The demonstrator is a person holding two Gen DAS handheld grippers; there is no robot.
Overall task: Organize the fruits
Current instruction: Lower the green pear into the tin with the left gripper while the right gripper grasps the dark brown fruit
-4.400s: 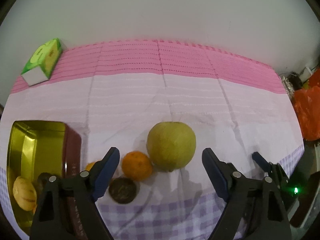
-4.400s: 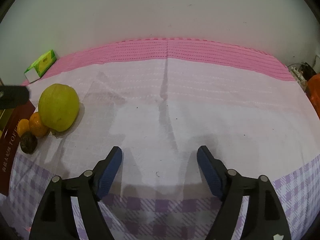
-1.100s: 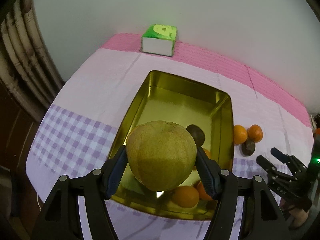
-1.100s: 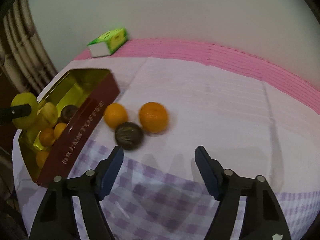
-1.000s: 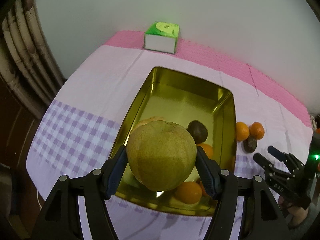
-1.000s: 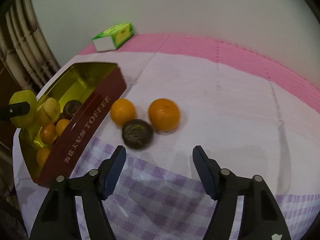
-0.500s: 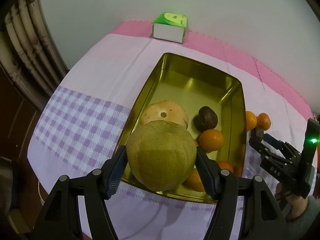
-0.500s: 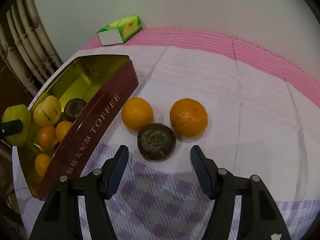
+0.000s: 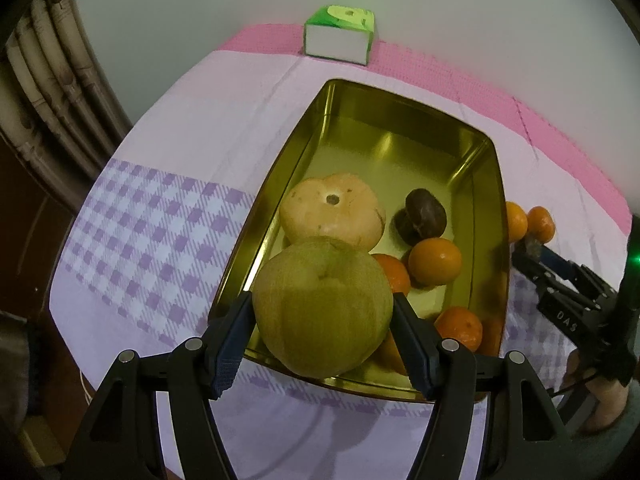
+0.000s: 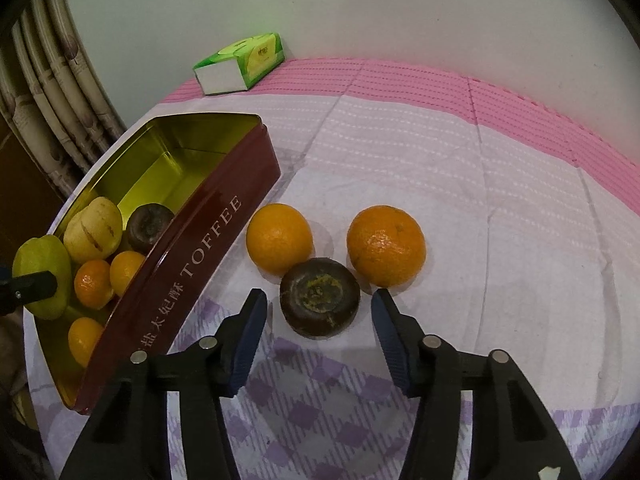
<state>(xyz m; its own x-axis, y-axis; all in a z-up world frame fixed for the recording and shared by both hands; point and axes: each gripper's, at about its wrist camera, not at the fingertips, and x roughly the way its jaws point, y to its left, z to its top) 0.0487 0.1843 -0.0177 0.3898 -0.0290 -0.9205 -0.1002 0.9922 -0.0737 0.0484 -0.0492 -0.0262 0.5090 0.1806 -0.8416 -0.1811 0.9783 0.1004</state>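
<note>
We see a plain pale wall point(image 10: 360, 4) rising behind the table, whose cloth point(image 10: 420, 152) runs from a pink band along the far edge through white to lilac checks at the near edge. At the table's left edge hangs a patterned beige curtain point(image 9: 52, 80) in folds, the light dim and slightly greenish.

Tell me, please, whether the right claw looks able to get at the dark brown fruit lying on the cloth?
Probably yes: the right claw has just been closing, with the dark brown fruit between its pads; nothing blocks it, though two oranges sit close behind.
</note>
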